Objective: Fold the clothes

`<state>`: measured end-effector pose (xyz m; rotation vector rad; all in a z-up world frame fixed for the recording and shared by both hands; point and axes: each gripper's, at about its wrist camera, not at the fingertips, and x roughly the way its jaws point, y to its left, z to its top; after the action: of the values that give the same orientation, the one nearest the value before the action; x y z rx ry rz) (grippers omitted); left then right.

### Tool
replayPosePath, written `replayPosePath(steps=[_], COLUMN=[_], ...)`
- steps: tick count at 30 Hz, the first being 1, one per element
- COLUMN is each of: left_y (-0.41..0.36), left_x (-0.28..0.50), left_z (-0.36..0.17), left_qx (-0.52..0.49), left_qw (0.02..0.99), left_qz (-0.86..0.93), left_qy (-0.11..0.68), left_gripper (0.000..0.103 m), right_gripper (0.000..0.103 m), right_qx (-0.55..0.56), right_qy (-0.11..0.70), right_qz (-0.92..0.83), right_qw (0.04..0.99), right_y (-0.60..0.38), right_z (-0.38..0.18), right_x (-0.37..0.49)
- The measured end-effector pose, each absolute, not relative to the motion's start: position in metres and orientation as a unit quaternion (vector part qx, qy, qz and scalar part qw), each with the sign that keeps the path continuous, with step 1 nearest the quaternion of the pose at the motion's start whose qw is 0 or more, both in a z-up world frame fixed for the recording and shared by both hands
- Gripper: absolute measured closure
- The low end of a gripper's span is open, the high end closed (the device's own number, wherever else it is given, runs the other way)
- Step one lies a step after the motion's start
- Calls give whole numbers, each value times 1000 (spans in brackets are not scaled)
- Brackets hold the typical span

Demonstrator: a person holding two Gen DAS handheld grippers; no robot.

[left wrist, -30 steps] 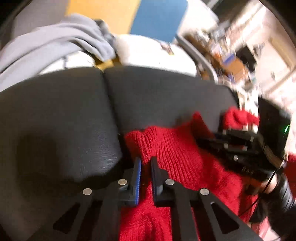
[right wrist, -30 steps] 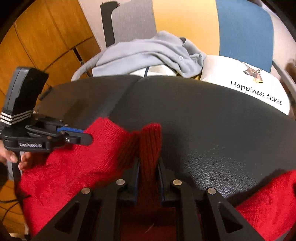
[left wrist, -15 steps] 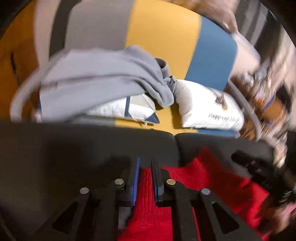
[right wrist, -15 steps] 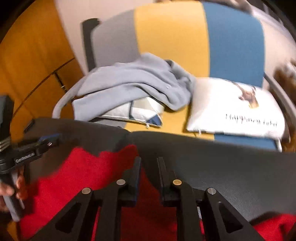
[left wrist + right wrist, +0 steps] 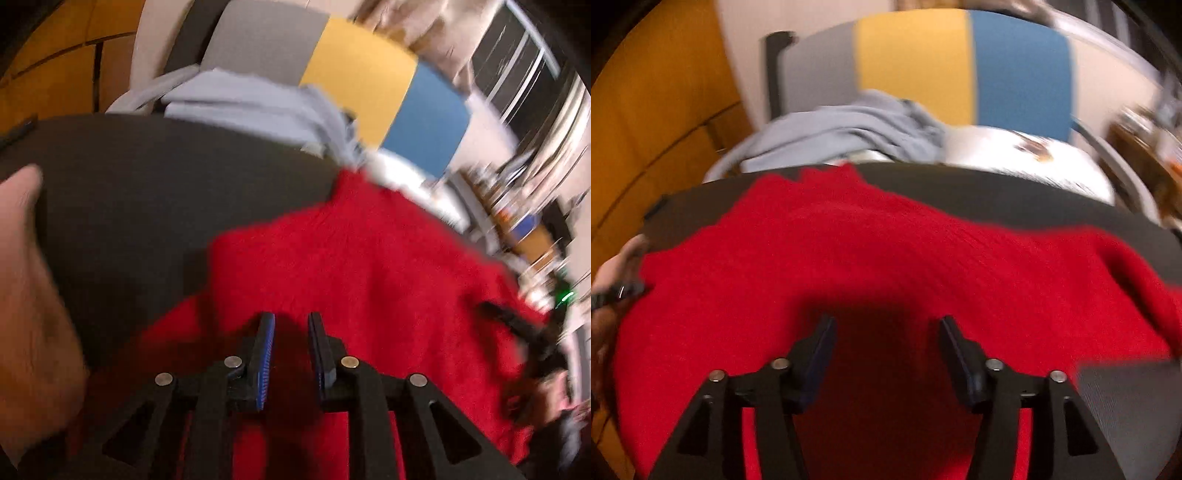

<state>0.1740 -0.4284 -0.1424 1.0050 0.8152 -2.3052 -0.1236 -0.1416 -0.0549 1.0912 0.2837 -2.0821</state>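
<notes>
A red knit sweater (image 5: 369, 266) lies spread over the black padded surface (image 5: 147, 177); it also fills the right wrist view (image 5: 886, 258). My left gripper (image 5: 291, 325) hovers over the sweater's near part with its jaws a narrow gap apart, nothing between them. My right gripper (image 5: 886, 328) is wide open above the sweater's middle, holding nothing. The right gripper also shows blurred at the far right of the left wrist view (image 5: 524, 325). Both views are motion-blurred.
A grey garment (image 5: 849, 129) and a white printed pillow (image 5: 1034, 155) lie on a grey, yellow and blue sofa (image 5: 912, 62) behind the black surface (image 5: 1034, 199). Wooden panels (image 5: 646, 129) stand at the left. A hand (image 5: 29, 295) shows at left.
Both grippers have let go of the red sweater and drawn back. The sweater now lies spread flat. The right jaws opened wide; the left jaws opened a little.
</notes>
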Motion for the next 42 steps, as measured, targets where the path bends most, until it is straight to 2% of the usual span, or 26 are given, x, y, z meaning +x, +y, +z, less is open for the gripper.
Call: replayPosePath(steps=[3, 5, 8, 10, 12, 13, 14, 16, 21, 23, 27, 30, 33, 37, 42], left_y=[-438, -451, -475, -493, -506, -508, -505, -492, -453, -434, -401, -384, -376, -373, -374], left_x=[173, 158, 129, 108, 98, 99, 105, 127, 228, 276, 340, 374, 383, 359, 325], left_z=[-157, -158, -159, -159, -153, -146, -135, -112, -69, -71, -89, -104, -116, -129, -144], left_qx=[361, 362, 375, 389, 402, 401, 394, 371, 303, 299, 333, 340, 348, 383, 394], left_qw=[251, 251, 246, 239, 230, 225, 220, 217, 235, 254, 303, 310, 316, 303, 297], left_qz=[-848, -852, -852, -849, -839, -839, -842, -855, -871, -861, -833, -814, -801, -805, -808], left_qy=[296, 283, 269, 267, 284, 291, 295, 290, 307, 324, 323, 355, 371, 336, 322], left_gripper=[86, 86, 92, 92, 92, 86, 84, 81, 74, 71, 70, 64, 56, 47, 49], right_gripper=[32, 32, 31, 25, 7, 3, 0, 0, 0, 0, 0, 0, 0, 0, 0], right_qx=[446, 436, 434, 437, 441, 441, 440, 431, 433, 435, 436, 416, 402, 388, 401], right_qy=[46, 29, 27, 27, 52, 72, 97, 135, 85, 81, 92, 65, 37, 38, 67], right_qz=[-820, -832, -842, -843, -840, -837, -836, -839, -837, -836, -836, -842, -837, -824, -806], right_qw=[355, 342, 320, 313, 314, 314, 312, 303, 322, 324, 319, 337, 370, 412, 431], right_y=[-111, -99, -99, -104, -115, -122, -130, -140, -124, -124, -129, -125, -125, -135, -149], right_z=[-65, -66, -66, -67, -67, -68, -68, -67, -66, -66, -59, -44, -30, -21, -39], right_x=[-126, -121, -129, -140, -142, -140, -137, -129, -133, -134, -123, -97, -66, -19, 9])
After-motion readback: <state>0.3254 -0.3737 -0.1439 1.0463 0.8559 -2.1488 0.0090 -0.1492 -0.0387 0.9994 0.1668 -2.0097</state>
